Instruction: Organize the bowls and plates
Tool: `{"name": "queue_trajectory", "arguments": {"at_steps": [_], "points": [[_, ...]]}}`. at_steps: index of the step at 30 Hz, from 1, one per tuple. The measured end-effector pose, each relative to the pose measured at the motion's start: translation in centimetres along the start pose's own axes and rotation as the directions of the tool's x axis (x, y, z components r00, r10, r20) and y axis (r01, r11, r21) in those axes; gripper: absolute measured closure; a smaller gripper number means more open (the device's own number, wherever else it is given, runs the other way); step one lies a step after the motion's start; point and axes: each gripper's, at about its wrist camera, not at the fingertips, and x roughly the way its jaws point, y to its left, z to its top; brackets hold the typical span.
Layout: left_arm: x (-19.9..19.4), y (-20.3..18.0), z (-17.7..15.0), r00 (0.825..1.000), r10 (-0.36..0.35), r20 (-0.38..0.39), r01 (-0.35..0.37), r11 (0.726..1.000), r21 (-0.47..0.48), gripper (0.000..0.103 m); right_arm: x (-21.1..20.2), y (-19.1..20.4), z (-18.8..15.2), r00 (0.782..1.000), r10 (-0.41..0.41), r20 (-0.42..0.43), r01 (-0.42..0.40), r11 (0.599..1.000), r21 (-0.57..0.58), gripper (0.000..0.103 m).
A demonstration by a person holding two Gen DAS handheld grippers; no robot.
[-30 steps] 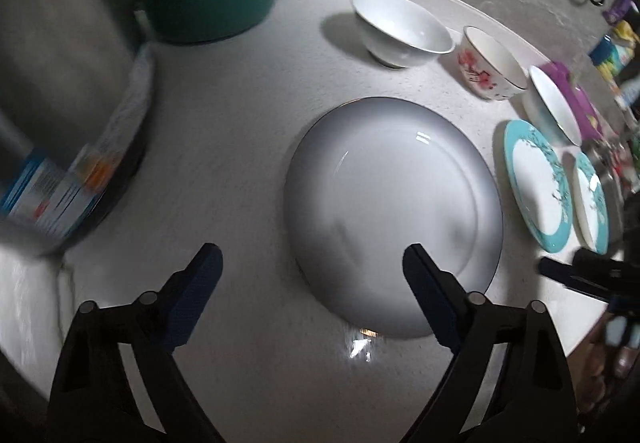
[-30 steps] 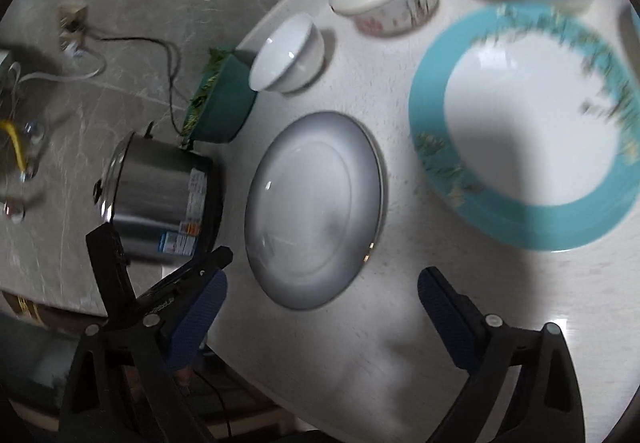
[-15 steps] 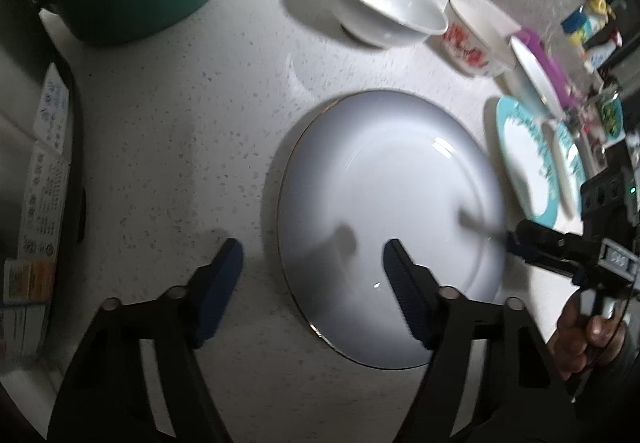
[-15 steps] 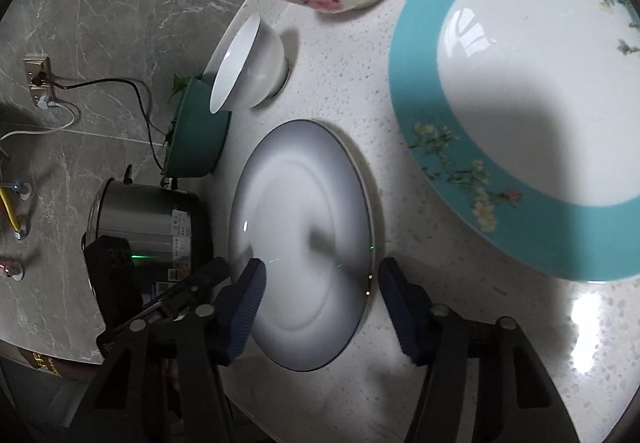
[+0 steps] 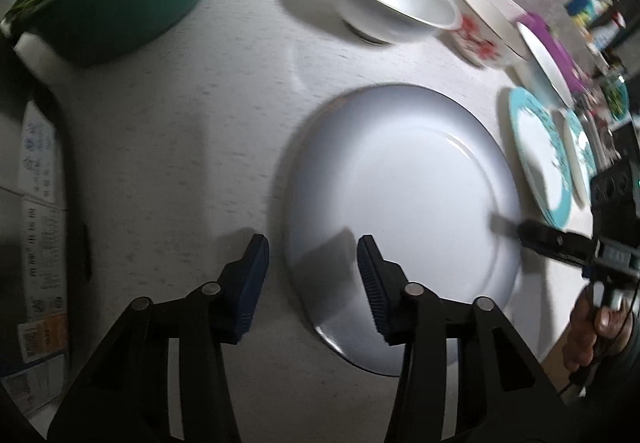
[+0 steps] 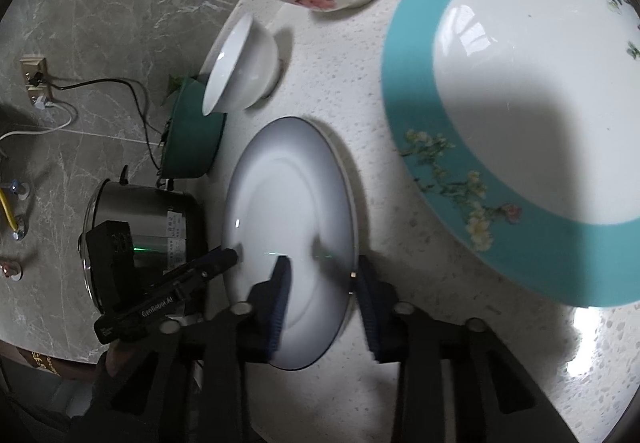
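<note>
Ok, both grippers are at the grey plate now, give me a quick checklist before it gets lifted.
1. Left gripper straddles the rim of the grey plate: ok, one finger over the plate, one outside, jaws closing.
2. Right gripper straddles the opposite rim: ok, jaws closing around the edge.
3. Pads already pressing the rim on both sides: cannot tell.
4. Grey plate carries nothing: ok, its surface is bare.
5. Grey plate apart from the teal-rimmed plate and the white bowl: ok, bare table shows between them.
6. Plate lies flat on the table: ok.
</note>
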Motion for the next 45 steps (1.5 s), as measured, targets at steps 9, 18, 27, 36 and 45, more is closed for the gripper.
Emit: {"name": "queue_trajectory", "arguments": {"at_steps": [9,18,27,36,45], "points": [[0.6,-0.3,1.3,1.0,-0.022,0.018,0.02,0.995,0.096,0.06,0.1,0.4,0.7,0.999,-0.028,0.016,0.028,1.0,-0.01,0.07],[0.9,-0.9,1.4,1.0,-0.005,0.006,0.004,0.989,0.148,0.074,0.7,1.7,1.4,0.989,-0.149,-0.005,0.148,0.985,-0.084,0.087],[1.0,-1.7,0.1,1.0,0.012,0.011,-0.014,0.991,0.134,0.074,0.5,2.3,1.3,0.979,-0.204,0.017,0.205,0.975,-0.083,0.085],[-0.6,-2.3,-1.7,1.0,0.004,0.007,-0.005,0.992,0.128,0.074,-1.2,3.4,0.2,0.974,-0.224,0.021,0.225,0.97,-0.092,0.085],[-4.0,-6.4,-4.6,1.0,-0.006,0.026,0.002,0.987,0.16,0.074,-5.5,4.0,-2.3,0.972,-0.231,0.036,0.233,0.967,-0.101,0.084]]}}
